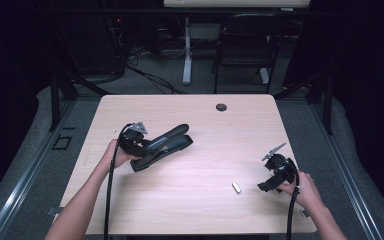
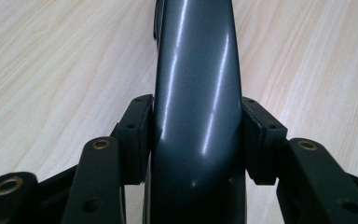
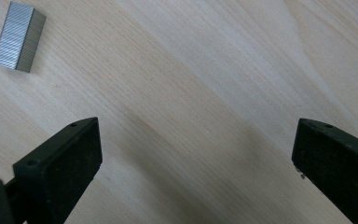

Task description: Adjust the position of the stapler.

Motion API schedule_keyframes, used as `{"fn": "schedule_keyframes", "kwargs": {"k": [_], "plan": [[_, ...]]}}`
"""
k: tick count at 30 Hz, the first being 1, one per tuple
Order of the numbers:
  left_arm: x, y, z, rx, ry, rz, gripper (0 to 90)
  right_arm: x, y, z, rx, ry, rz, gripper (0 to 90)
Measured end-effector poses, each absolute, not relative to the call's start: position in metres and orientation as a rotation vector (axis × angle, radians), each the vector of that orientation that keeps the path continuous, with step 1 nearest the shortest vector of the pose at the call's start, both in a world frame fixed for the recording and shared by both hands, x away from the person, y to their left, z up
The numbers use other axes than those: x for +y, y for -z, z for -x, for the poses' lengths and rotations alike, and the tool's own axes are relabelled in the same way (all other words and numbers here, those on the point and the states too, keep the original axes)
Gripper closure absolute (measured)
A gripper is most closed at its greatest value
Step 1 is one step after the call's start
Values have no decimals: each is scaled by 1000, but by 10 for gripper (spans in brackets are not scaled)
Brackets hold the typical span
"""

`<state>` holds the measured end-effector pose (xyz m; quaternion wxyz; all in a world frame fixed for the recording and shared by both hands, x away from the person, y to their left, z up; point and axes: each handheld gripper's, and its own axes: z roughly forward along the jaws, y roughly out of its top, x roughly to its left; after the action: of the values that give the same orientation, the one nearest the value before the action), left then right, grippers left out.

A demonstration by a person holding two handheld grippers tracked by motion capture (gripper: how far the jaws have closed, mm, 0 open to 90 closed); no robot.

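At the left of the desk (image 1: 130, 210), I had the left gripper (image 1: 139, 144) angled right, its jaws clamped on the dark stapler's (image 1: 167, 143) rear. The staple strip (image 1: 237, 187) lay near-right. Just beside it, my right gripper (image 1: 270, 183) hovered low, jaws wide and holding nothing.

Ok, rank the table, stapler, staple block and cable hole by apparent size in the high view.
1. table
2. stapler
3. cable hole and staple block: both tiny, too alike to rank.
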<state>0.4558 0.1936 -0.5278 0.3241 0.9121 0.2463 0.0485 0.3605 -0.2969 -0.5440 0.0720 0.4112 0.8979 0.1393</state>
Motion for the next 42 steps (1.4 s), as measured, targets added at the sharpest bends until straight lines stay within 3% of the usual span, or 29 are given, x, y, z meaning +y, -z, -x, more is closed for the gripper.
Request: {"fn": "schedule_keyframes", "kwargs": {"k": [42], "plan": [[161,527,-432,395,-37,-2461,507,-295,544,-361,2710,-417,-1229,16]]}}
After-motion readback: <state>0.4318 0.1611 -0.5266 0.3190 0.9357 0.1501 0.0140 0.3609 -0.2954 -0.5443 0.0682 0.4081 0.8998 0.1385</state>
